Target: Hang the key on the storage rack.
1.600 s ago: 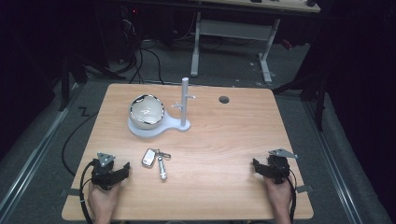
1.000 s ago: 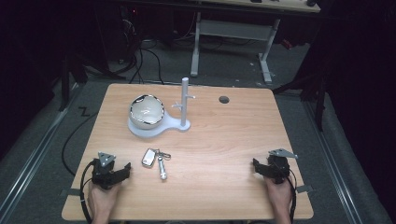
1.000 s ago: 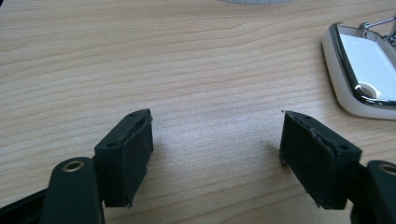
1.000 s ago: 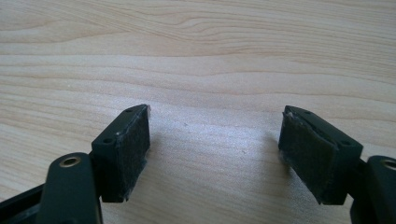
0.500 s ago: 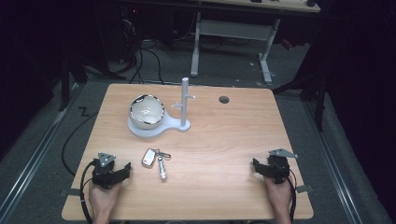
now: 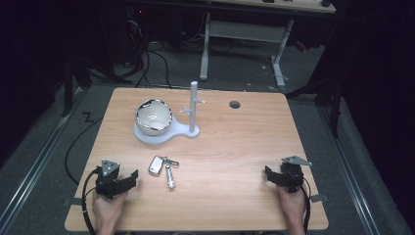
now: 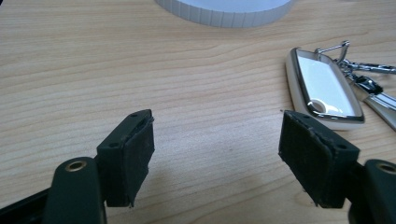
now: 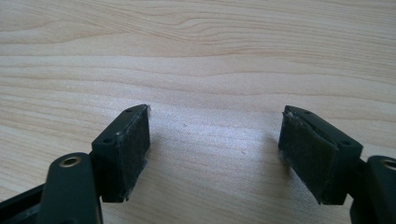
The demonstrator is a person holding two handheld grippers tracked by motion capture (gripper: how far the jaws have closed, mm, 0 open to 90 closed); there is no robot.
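A white key fob [image 6: 156, 165] [image 7: 324, 88] with a ring and a metal key [image 6: 169, 176] lies on the wooden table [image 6: 235, 147], left of centre. My left gripper [image 6: 122, 180] [image 7: 217, 156] rests near the front left corner, open and empty, with the fob just ahead to its right. My right gripper [image 6: 275, 177] [image 8: 215, 154] rests near the front right, open, with bare wood between its jaws. A white stand [image 6: 193, 110] with a post and side pegs rises from a white base [image 6: 151, 134] [image 7: 229, 9] that carries a shiny bowl [image 6: 153, 116].
A round dark cable hole [image 6: 235, 104] sits in the tabletop at the back right. Beyond the table is a dark floor with cables and the legs of another desk [image 6: 279, 63]. A hand [image 6: 107, 210] holds each gripper at the front edge.
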